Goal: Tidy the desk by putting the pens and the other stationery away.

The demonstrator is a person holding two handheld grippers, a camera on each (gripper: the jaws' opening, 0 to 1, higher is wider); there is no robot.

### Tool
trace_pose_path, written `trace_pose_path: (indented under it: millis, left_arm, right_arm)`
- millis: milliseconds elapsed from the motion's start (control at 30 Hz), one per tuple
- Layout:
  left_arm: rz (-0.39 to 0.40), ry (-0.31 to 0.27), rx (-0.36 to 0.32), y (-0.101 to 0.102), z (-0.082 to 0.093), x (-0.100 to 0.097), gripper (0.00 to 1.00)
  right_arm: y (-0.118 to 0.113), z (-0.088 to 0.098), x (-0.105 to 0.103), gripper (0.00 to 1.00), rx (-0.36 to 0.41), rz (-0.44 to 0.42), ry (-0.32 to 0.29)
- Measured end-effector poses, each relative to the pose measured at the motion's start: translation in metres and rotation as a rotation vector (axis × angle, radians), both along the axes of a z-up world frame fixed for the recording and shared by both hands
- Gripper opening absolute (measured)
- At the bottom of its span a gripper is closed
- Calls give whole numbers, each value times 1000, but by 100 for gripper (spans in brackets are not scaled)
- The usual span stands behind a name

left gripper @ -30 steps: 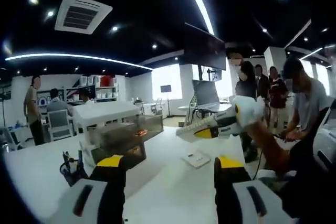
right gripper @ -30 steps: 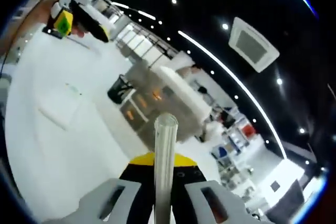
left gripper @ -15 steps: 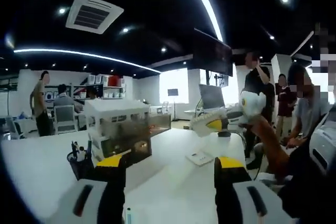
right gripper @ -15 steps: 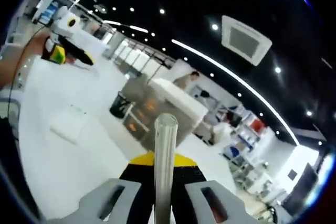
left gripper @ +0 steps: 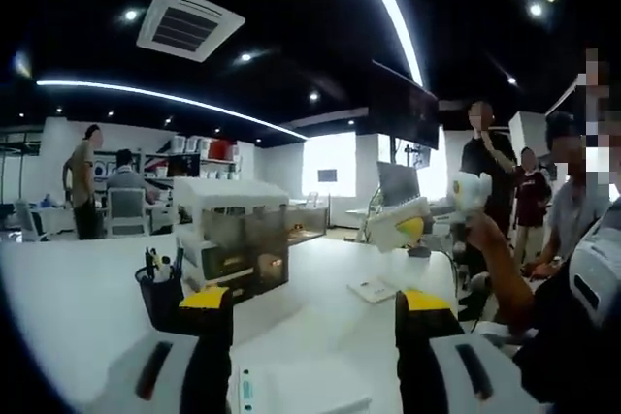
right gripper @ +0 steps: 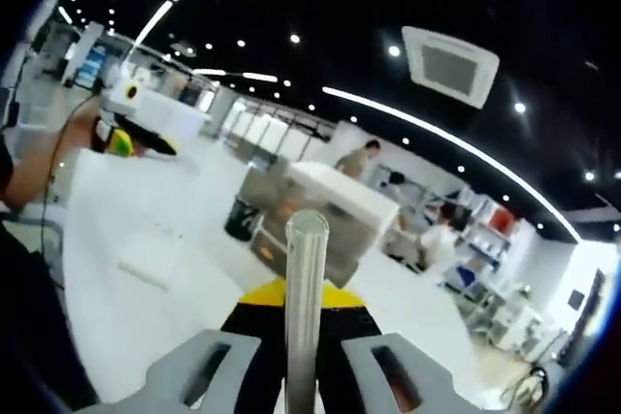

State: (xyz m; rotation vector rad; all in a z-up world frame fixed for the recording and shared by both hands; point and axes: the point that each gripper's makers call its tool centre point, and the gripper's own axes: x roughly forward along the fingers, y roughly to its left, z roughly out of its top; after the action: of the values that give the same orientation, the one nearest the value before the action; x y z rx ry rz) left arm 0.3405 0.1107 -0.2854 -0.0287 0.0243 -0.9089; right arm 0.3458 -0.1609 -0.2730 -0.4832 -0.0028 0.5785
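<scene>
My left gripper [left gripper: 313, 309] is open above the white desk [left gripper: 320, 332], nothing between its yellow-tipped jaws. Ahead on the left stands a black pen cup [left gripper: 160, 290] with several pens, beside a grey-and-white drawer organiser [left gripper: 238, 244]. A flat white pad [left gripper: 374, 290] lies further right. My right gripper [left gripper: 419, 223] comes in from the right, held in a hand. In the right gripper view, the right gripper [right gripper: 303, 309] is shut on a clear plastic rod [right gripper: 307, 239] that points at the organiser [right gripper: 325, 220] and pen cup [right gripper: 243, 218]. The left gripper [right gripper: 131, 135] hovers at far left.
A white object with a teal label [left gripper: 247, 390] lies at the near edge below my left jaws. The white pad [right gripper: 155, 264] lies on open desk. Several people [left gripper: 529, 191] stand to the right; others sit by shelves [left gripper: 112, 191] at the back left.
Both cameras moved: the left view drew nearer the pen cup and organiser, and the labelled white object came into sight. The right view rolled more level, still holding the clear rod.
</scene>
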Motion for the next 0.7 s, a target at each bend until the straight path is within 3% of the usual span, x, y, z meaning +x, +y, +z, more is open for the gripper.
trace_pose_path:
  millis: [233, 700]
  left_arm:
    - [-14, -4, -2, 0, 1, -5, 67]
    - [-24, 10, -13, -1, -1, -6, 67]
  right_arm:
    - [-6, 6, -2, 6, 51, 22, 4]
    - [-10, 10, -5, 6, 72, 24, -2]
